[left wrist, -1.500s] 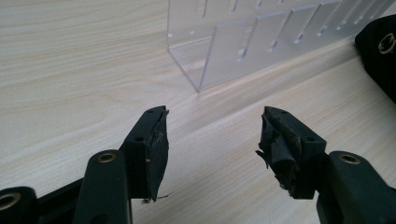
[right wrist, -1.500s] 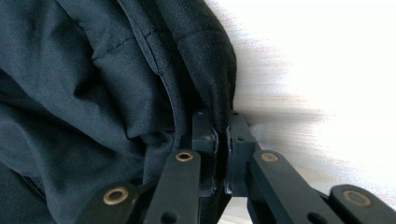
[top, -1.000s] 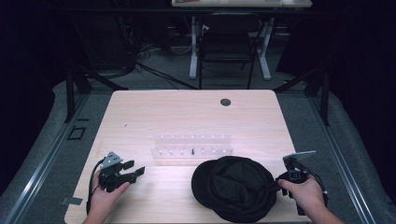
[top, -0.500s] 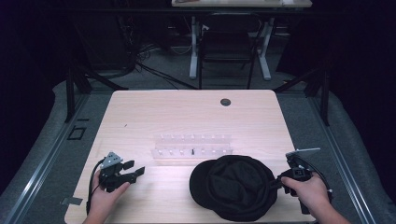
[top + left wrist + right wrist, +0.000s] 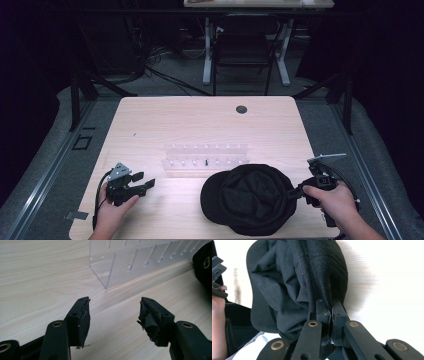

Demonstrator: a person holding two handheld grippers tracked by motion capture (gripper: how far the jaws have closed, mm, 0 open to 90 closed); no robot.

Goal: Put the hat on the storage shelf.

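Black cap [image 5: 248,200], brim pointing left, pinched by right claw [image 5: 298,191]; left claw [image 5: 145,181] wide open, empty.

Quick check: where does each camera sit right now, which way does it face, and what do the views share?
High view: above the near edge, facing forward-down at the table; both hands and grippers show.
Left gripper view: on the left gripper, facing the clear rack; open jaws.
Right gripper view: on the right gripper, jaws clamping the cap.
Shared: cap, table.

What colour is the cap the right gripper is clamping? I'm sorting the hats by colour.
Black all over; the cap shows best in the right gripper view.
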